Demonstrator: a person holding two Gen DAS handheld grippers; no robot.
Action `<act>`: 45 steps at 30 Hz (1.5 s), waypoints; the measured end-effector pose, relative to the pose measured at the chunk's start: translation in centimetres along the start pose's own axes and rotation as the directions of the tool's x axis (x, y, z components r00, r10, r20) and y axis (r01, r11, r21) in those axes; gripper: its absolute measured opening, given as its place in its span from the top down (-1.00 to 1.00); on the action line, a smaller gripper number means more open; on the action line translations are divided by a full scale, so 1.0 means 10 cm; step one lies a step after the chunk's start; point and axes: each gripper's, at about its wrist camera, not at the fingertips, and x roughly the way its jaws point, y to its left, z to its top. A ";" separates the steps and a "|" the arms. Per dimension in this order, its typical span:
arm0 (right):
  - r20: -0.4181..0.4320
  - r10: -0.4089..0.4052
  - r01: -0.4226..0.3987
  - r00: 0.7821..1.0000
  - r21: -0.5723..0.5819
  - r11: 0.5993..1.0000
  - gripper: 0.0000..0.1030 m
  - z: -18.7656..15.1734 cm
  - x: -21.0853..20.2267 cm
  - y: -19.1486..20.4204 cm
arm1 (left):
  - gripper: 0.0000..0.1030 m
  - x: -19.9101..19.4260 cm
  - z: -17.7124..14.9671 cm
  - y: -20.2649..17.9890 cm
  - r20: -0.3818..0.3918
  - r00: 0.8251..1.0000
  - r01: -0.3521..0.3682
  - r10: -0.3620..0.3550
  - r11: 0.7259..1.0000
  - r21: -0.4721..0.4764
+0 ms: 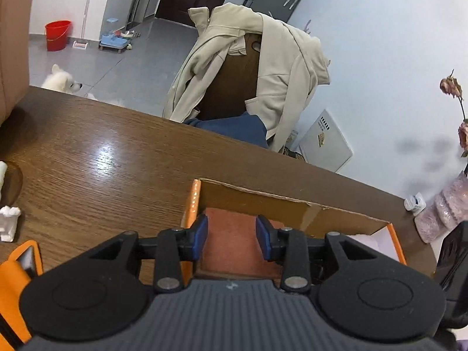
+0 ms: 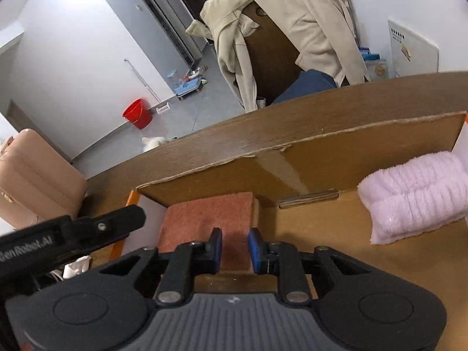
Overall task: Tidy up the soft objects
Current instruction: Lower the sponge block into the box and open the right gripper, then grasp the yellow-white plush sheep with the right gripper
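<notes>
A folded rust-red towel (image 2: 204, 216) lies in the left end of an open cardboard box (image 2: 292, 158) with orange sides. A folded pink fluffy towel (image 2: 415, 193) lies in the box's right end. My right gripper (image 2: 235, 250) hovers open just above the red towel's near edge, holding nothing. My left gripper (image 1: 231, 238) is open over the same red towel (image 1: 231, 234) inside the box (image 1: 263, 201); its black body shows at the left of the right wrist view (image 2: 87, 228).
The box sits on a brown wooden table (image 1: 102, 152). A chair draped with a beige jacket (image 1: 263, 67) stands behind the table. A pink sparkly vase (image 1: 441, 207) and a small bottle (image 1: 415, 203) stand at the right. White objects (image 1: 8, 222) lie at the left.
</notes>
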 end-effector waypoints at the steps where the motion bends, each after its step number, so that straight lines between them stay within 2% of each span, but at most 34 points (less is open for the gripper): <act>1: 0.008 0.004 -0.004 1.000 -0.003 1.000 0.59 -0.02 -0.05 0.02 | 0.30 -0.06 0.01 0.00 0.004 1.000 -0.001 0.001 1.000 0.004; 4: 0.036 -0.002 0.003 0.999 -0.030 1.000 0.59 -0.03 -0.37 0.08 | 0.24 -0.38 0.02 -0.05 0.037 0.999 0.007 -0.008 1.000 0.025; 7: 0.097 -0.021 0.028 0.995 -0.071 0.997 0.53 -0.06 -0.92 0.15 | 0.12 -0.82 -0.01 -0.16 0.075 0.997 0.027 -0.031 0.998 0.062; 8: 0.118 -0.023 0.033 0.993 -0.082 0.996 0.49 -0.07 -1.11 0.15 | 0.03 -0.96 -0.02 -0.20 0.089 0.995 0.035 -0.042 0.996 0.077; 9: 0.140 -0.024 0.037 0.990 -0.097 0.995 0.42 -0.09 -1.33 0.16 | -0.19 -1.15 -0.05 -0.25 0.105 0.993 0.046 -0.056 0.994 0.099; 11: 0.182 -0.031 0.055 0.983 -0.132 0.990 0.34 -0.18 -1.79 0.19 | -0.47 -1.51 -0.17 -0.33 0.138 0.987 0.061 -0.081 0.988 0.145; 13: 0.226 -0.034 0.070 0.973 -0.154 0.986 0.16 -0.28 -2.19 0.20 | -0.48 -1.82 -0.34 -0.40 0.171 0.981 0.054 -0.087 0.980 0.192; 17: 0.309 -0.028 0.088 0.951 -0.182 0.979 0.01 -0.65 -2.97 0.16 | -0.61 -2.37 -0.71 -0.49 0.188 0.976 0.061 -0.111 0.966 0.250; 23: 0.381 -0.016 0.102 0.924 -0.207 0.973 -0.17 -1.46 -3.66 0.01 | -0.75 -3.09 -1.42 -0.50 0.228 0.962 0.062 -0.153 0.930 0.362; 25: 0.396 0.000 0.093 0.918 -0.218 0.972 -0.32 -1.78 -3.77 -0.07 | -0.78 -3.29 -1.70 -0.45 0.251 0.950 0.081 -0.185 0.923 0.376; 27: 0.411 0.014 0.091 0.911 -0.235 0.968 -0.35 -2.16 -3.89 -0.15 | -0.85 -3.48 -2.05 -0.33 0.282 0.932 0.112 -0.227 0.922 0.372; 29: 0.427 -0.007 0.125 0.904 -0.249 0.960 -0.35 -2.49 -3.93 -0.22 | -0.86 -3.58 -2.38 -0.21 0.304 0.920 0.133 -0.249 0.926 0.354; 31: 0.444 -0.045 0.184 0.895 -0.275 0.944 -0.37 -2.84 -3.93 -0.27 | -0.89 -3.61 -2.64 -0.12 0.303 0.918 0.156 -0.256 0.935 0.318; 34: 0.439 -0.116 0.256 0.891 -0.273 0.927 -0.44 -3.29 -3.87 -0.38 | -0.89 -3.50 -3.03 -0.05 0.249 0.933 0.193 -0.261 0.943 0.270; 38: 0.405 -0.167 0.270 0.899 -0.212 0.939 -0.44 -3.69 -3.76 -0.54 | -0.89 -3.25 -3.34 -0.06 0.129 0.957 0.225 -0.261 0.944 0.242; 41: 0.362 -0.191 0.281 0.913 -0.217 0.935 -0.44 -3.73 -3.68 -0.62 | -0.89 -3.11 -3.45 -0.14 0.080 0.971 0.196 -0.224 0.945 0.262; 45: 0.363 -0.189 0.267 0.912 -0.178 0.947 -0.44 -3.68 -3.69 -0.75 | -0.89 -3.00 -3.43 -0.25 0.070 0.972 0.199 -0.226 0.941 0.275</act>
